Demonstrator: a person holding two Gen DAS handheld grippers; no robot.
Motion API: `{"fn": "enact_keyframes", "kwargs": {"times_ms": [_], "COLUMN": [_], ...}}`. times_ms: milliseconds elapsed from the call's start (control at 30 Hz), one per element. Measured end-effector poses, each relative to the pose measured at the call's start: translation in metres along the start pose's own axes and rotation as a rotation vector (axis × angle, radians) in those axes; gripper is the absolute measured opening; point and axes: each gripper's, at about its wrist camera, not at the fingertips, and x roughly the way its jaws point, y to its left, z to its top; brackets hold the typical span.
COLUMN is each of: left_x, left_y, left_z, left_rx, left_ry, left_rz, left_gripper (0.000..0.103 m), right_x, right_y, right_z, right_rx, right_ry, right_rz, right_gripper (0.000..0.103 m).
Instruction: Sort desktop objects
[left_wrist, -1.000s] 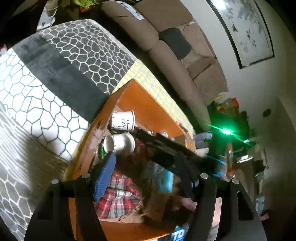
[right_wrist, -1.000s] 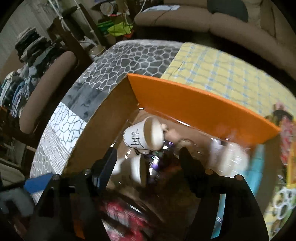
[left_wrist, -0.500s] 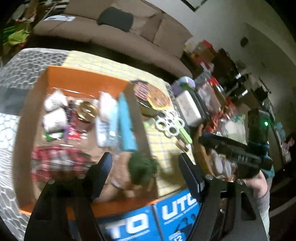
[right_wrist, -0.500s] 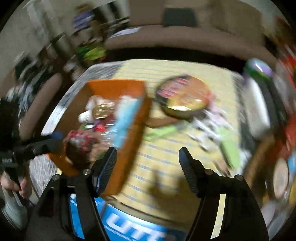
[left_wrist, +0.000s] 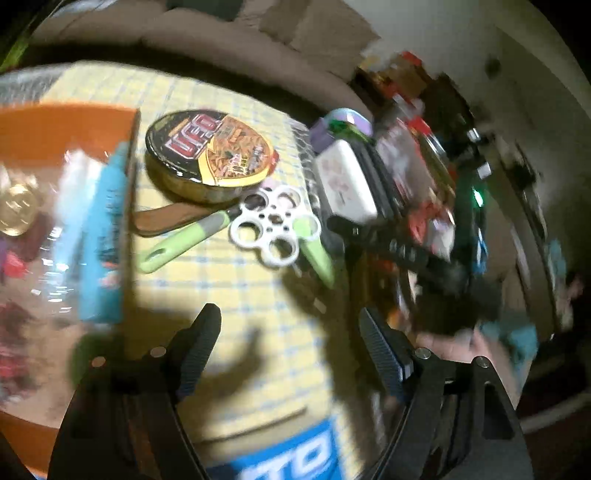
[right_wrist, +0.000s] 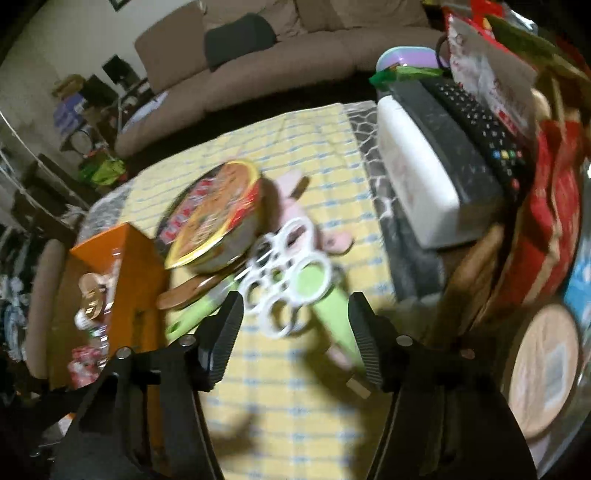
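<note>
The left gripper (left_wrist: 288, 332) is hovering over the yellow checked tablecloth (left_wrist: 266, 295), its fingers wide apart and holding nothing. The right gripper (right_wrist: 295, 321) is also standing apart and empty, just in front of the white plastic ring holder (right_wrist: 284, 284). This holder is lying on two light green handled tools (right_wrist: 325, 295). Just behind it, the round instant noodle bowl (right_wrist: 214, 218) is sitting, and the orange cardboard box (right_wrist: 136, 266) with small items is standing beside it.
</note>
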Motion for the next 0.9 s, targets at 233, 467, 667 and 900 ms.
{"fn": "enact_keyframes", "kwargs": {"times_ms": [233, 467, 667, 900], "left_x": [0.077, 0.113, 0.13, 0.135], "left_y": [0.018, 0.035, 0.042, 0.041], "left_z": [0.016, 0.026, 0.028, 0.029], "left_rx": [-0.223, -0.3, -0.301, -0.271], "left_ry": [0.002, 0.012, 0.027, 0.045], "left_rz": [0.064, 0.124, 0.088, 0.056], "left_gripper": [0.07, 0.069, 0.069, 0.068], "right_x": [0.032, 0.06, 0.062, 0.042], "right_y": [-0.01, -0.014, -0.021, -0.009], "right_z": [0.011, 0.012, 0.011, 0.006], "right_rx": [-0.047, -0.021, 0.001, -0.025], "right_ry": [0.053, 0.093, 0.077, 0.054], "right_rz": [-0.041, -0.021, 0.036, 0.086], "right_gripper": [0.038, 0.034, 0.015, 0.008]}}
